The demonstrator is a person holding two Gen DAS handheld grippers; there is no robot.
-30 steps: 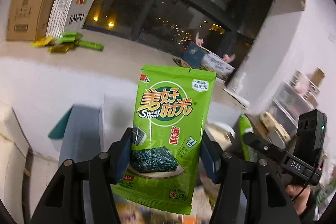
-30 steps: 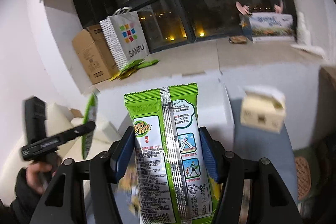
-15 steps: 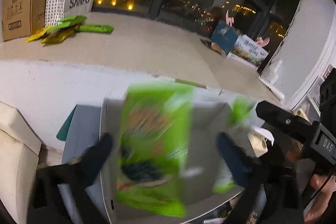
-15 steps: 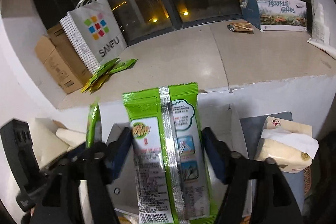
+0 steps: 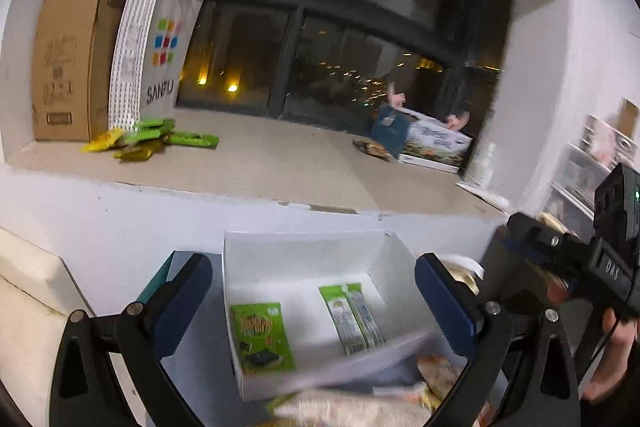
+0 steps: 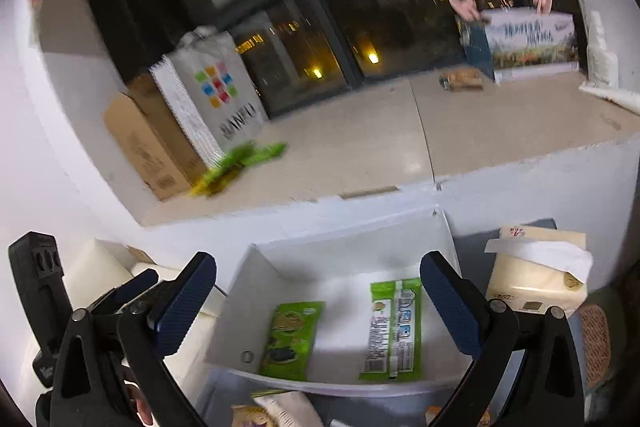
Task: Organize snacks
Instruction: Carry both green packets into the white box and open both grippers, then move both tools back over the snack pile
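A white open box stands below both grippers. Two green seaweed snack packets lie flat in it: one face up, one face down. My left gripper is open and empty above the box. My right gripper is open and empty above the box. The right gripper's body also shows at the right of the left wrist view. More snack bags lie blurred at the bottom edge, in front of the box.
A tiled window ledge runs behind the box, with a cardboard carton, a SANFU bag, several green packets and a printed box. A tissue pack sits right of the box.
Both grippers opened and let go of their green seaweed packets, which now lie in the white box. Both views have tilted down toward the box.
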